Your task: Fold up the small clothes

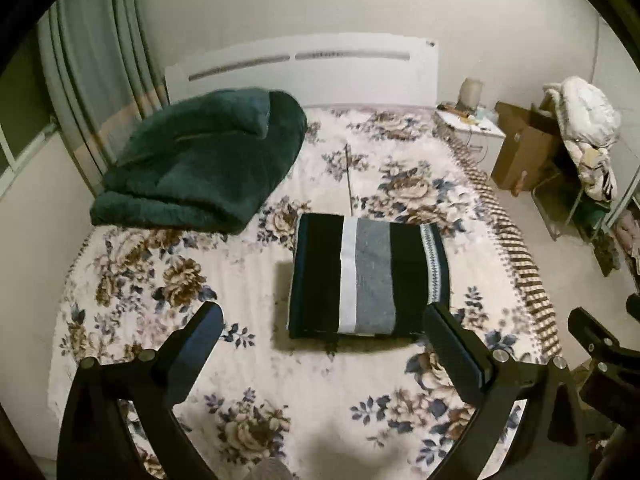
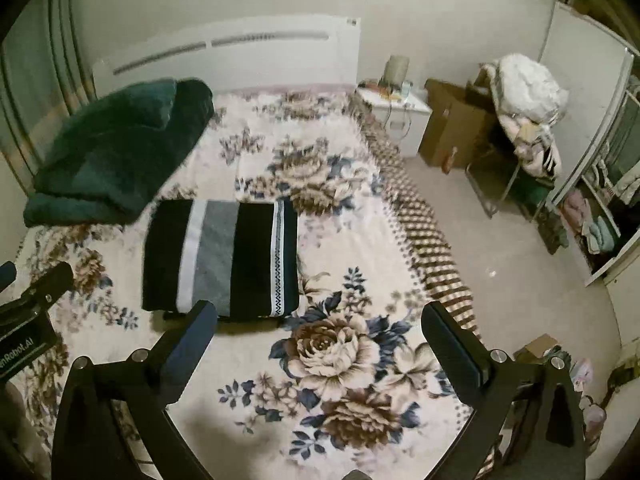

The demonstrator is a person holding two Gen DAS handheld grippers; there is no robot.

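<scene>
Left hand-held gripper (image 1: 322, 330): fingers spread wide, nothing between them, touching nothing, held above the bed (image 1: 132, 280) and angled down toward it. Its right finger (image 1: 452, 344) sits just beside the near right corner of the folded garment (image 1: 368, 276), but contact can't be confirmed. The garment is a neat rectangle with black, white and grey stripes and a patterned band on its right edge, lying flat mid-bed on the floral bedspread. Dark green blanket (image 1: 200, 164) is bundled to the garment's far left, near the headboard (image 1: 304, 68). Right hand-held gripper (image 2: 320, 324): also spread wide, empty, hovering over the bedspread to the right of the garment, with its left finger (image 2: 192, 340) at the garment's near edge. Nightstand (image 2: 400, 108), cardboard box (image 2: 452, 120) and a chair piled with laundry (image 2: 524, 92) stand right of the bed.
</scene>
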